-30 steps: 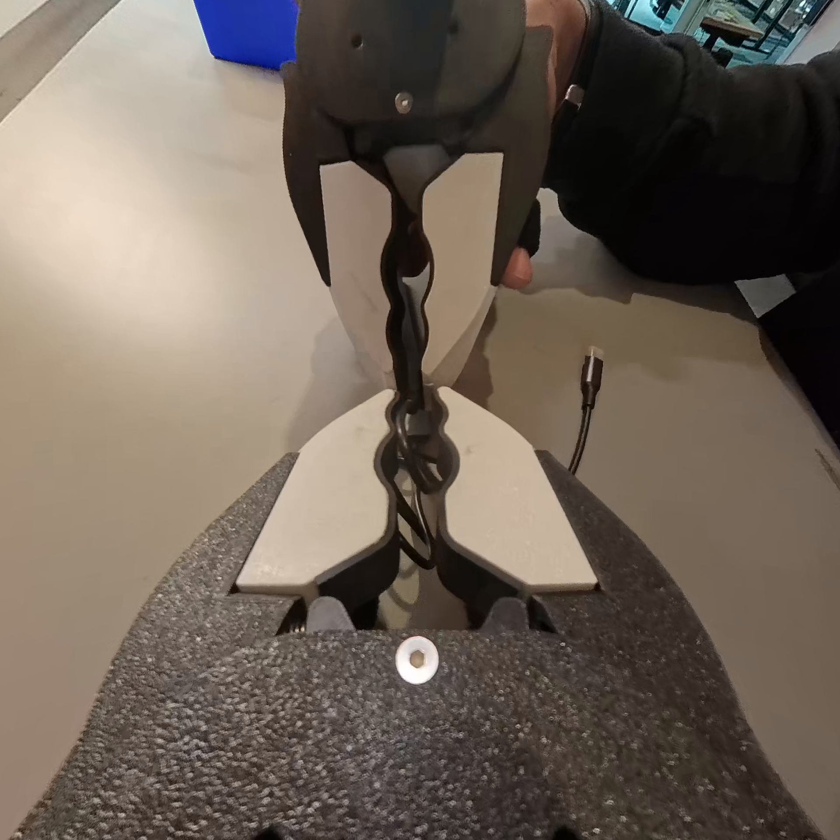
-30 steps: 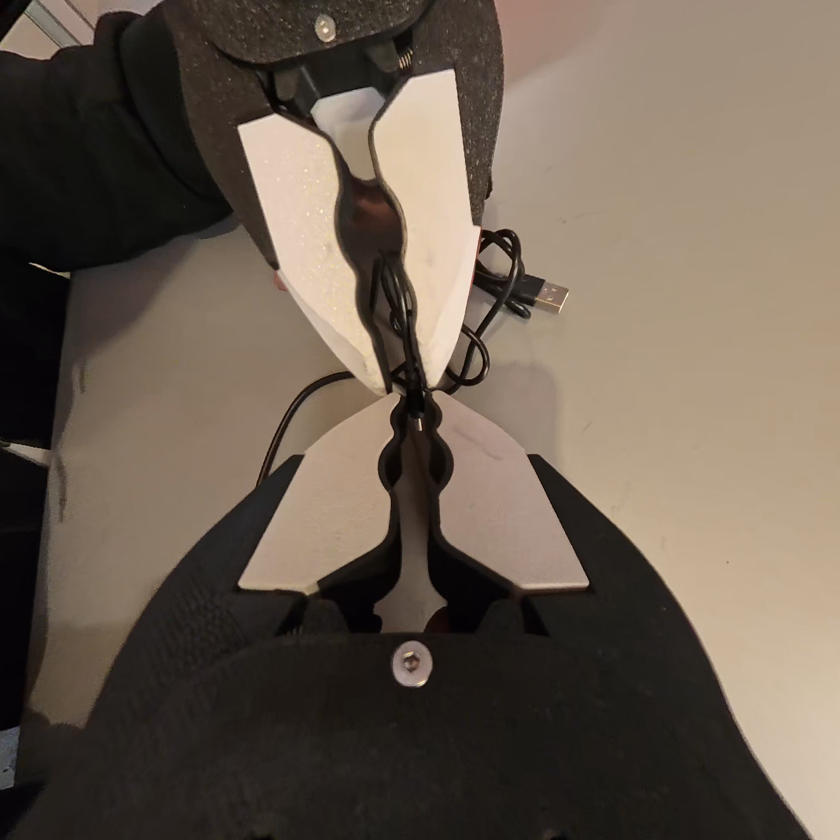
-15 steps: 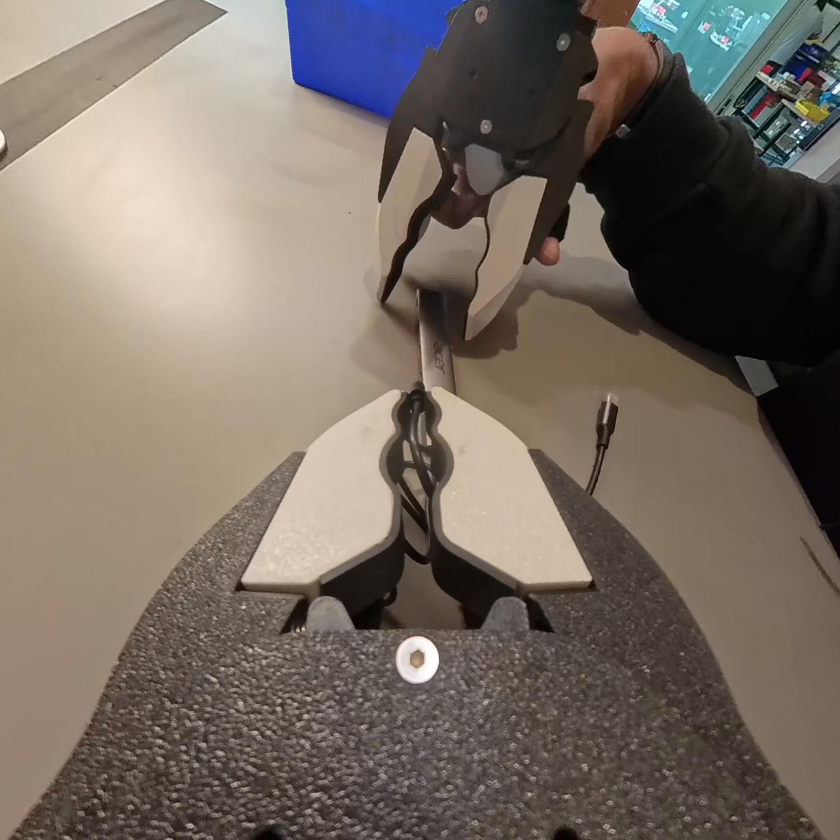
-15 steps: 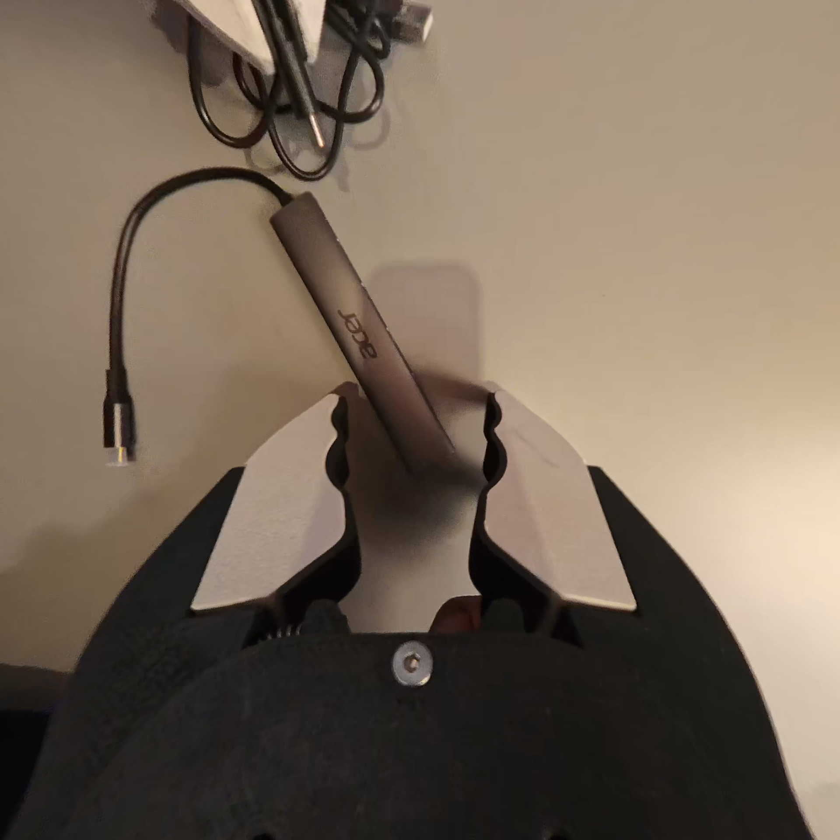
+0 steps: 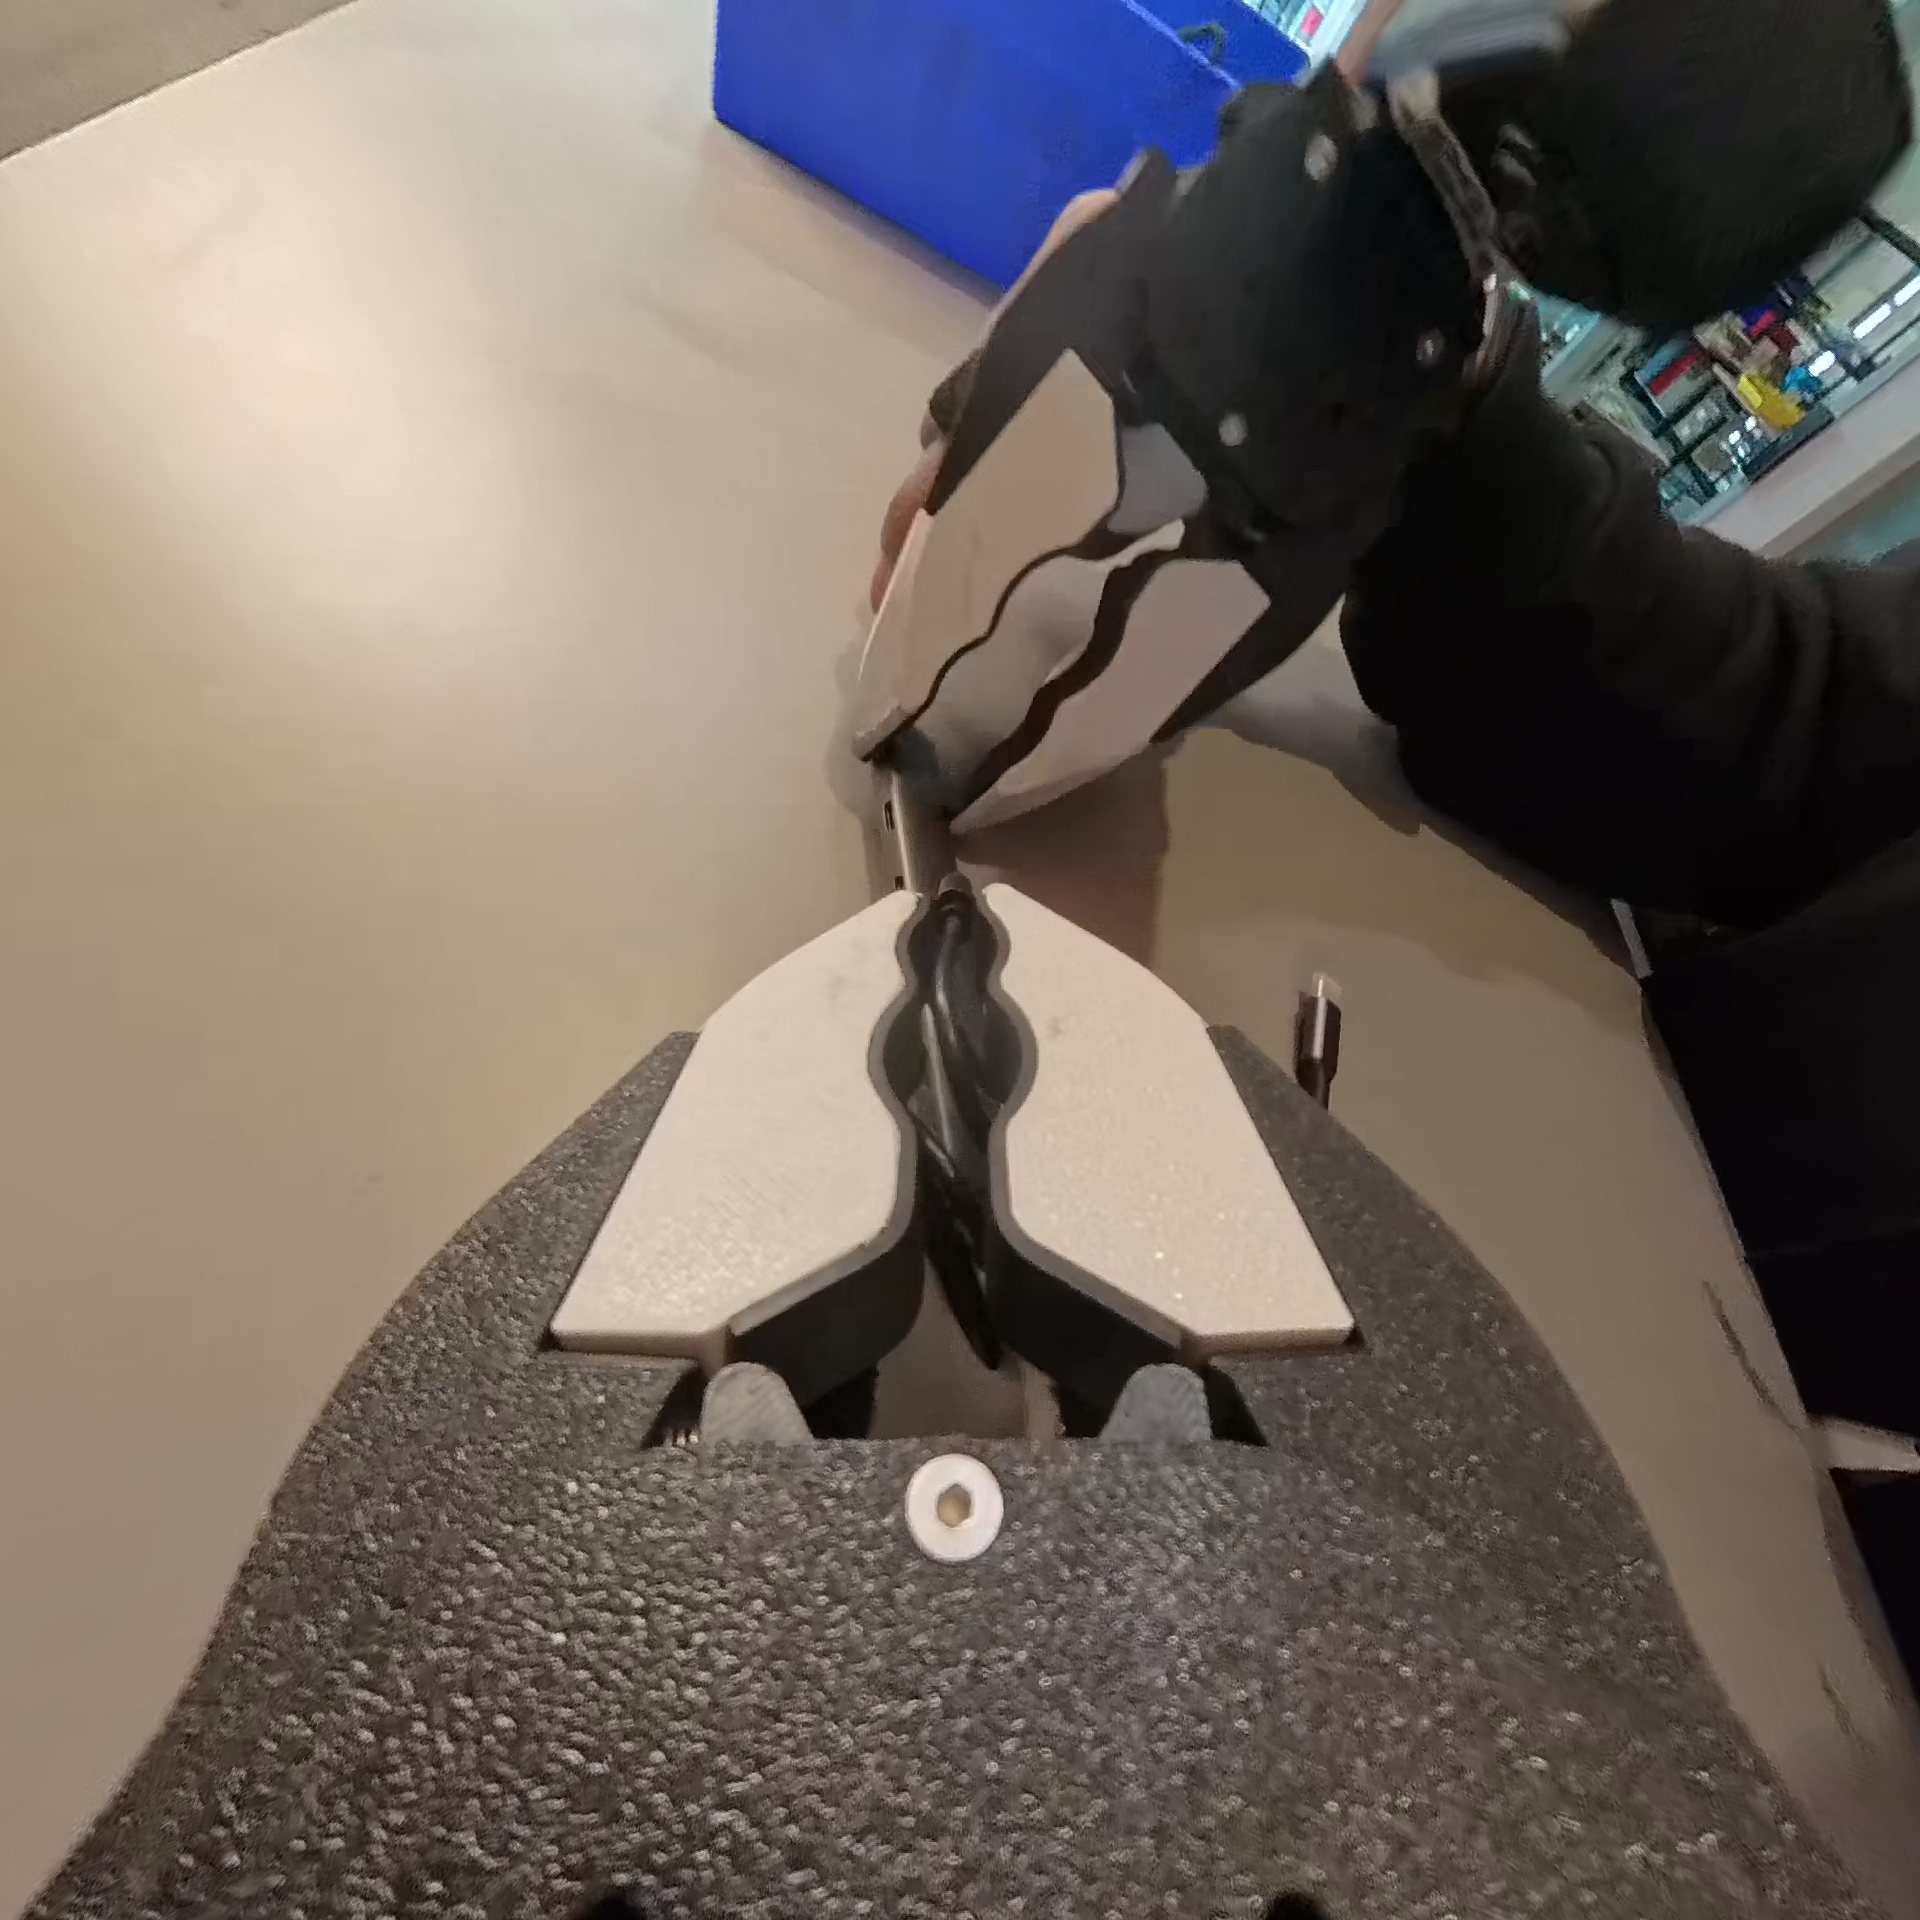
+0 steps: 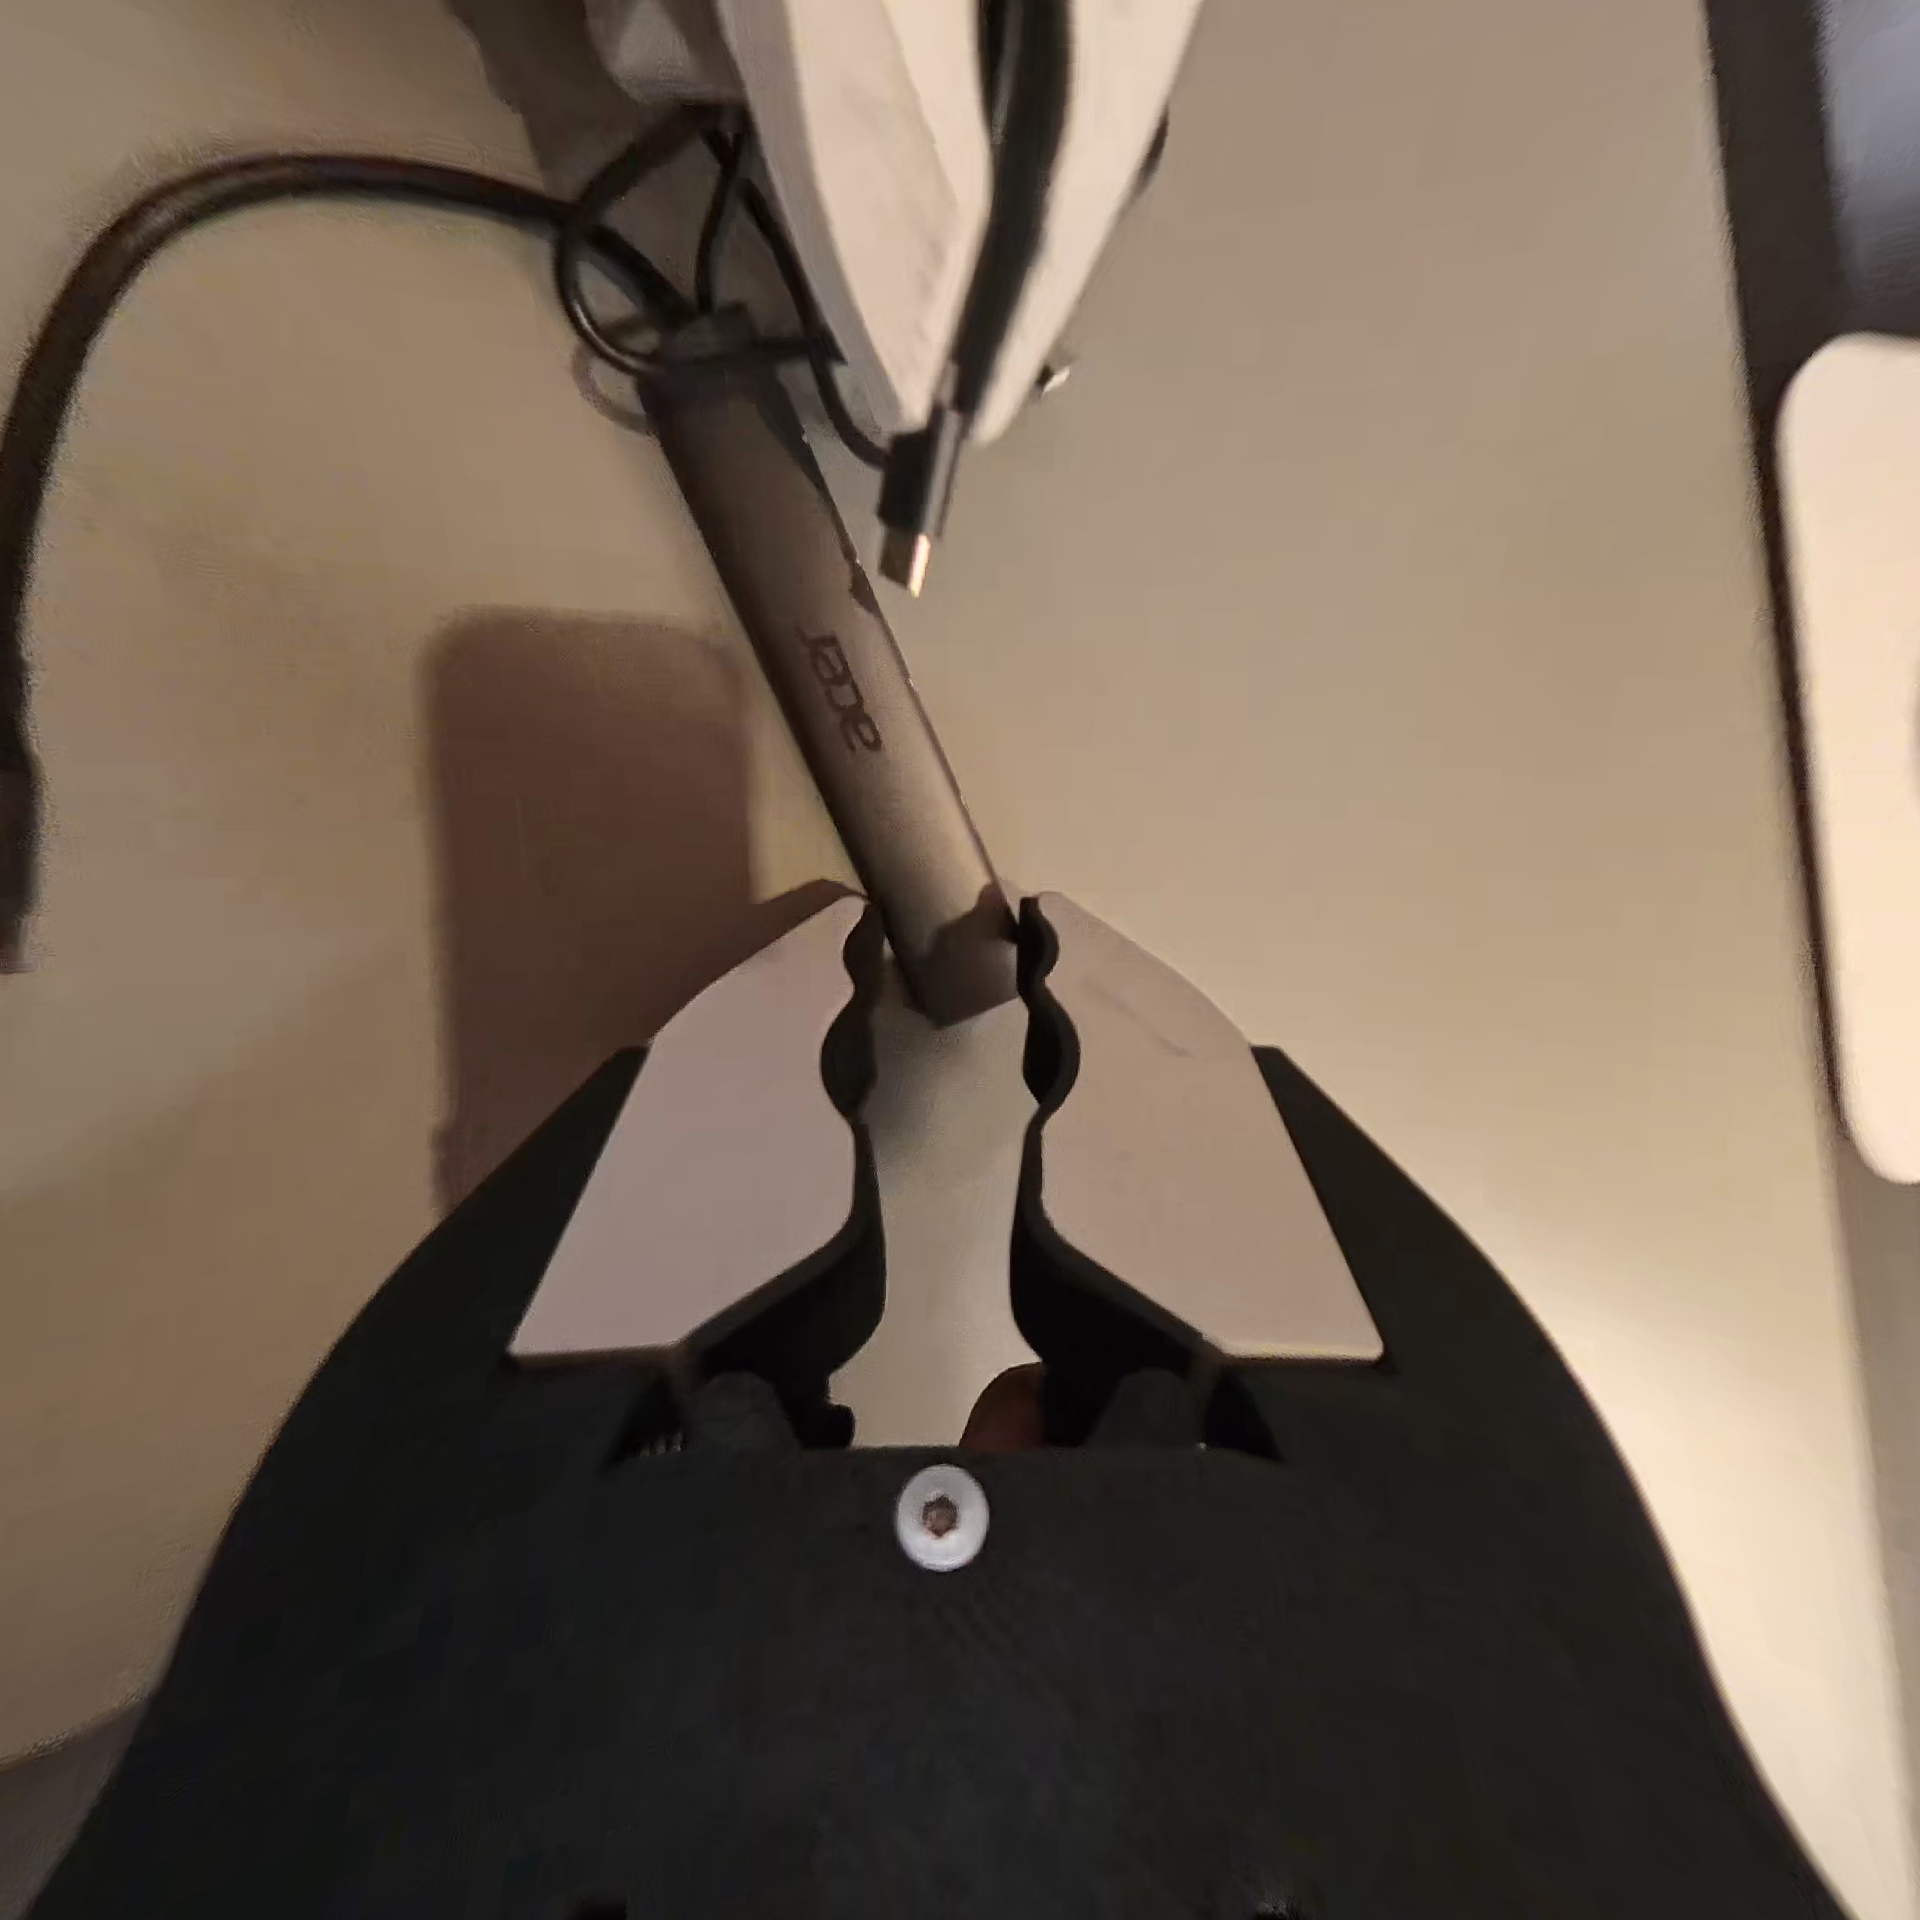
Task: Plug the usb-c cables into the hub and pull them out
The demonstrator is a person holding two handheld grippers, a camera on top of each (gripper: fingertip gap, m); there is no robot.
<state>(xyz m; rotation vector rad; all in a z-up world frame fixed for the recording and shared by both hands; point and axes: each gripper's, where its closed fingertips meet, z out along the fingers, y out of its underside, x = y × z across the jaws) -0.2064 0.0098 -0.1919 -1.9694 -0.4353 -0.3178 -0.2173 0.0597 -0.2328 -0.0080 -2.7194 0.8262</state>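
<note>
Lined up for the first plug-in, nothing inserted yet. Right gripper (image 6: 940,935) fingers clamped on the near end of the slim grey metal hub (image 6: 831,665), lying on the matte beige bench (image 6: 1351,675). Left gripper (image 5: 951,899) fingers pinched shut on a black USB-C cable (image 6: 920,499), metal plug tip hovering beside the hub's edge. Next needed: plug squared to a side port.

A plain beige bench (image 5: 364,623) carries everything. A slim grey hub (image 6: 862,748) lies on it. A blue box (image 5: 935,94) stands at the far edge.
</note>
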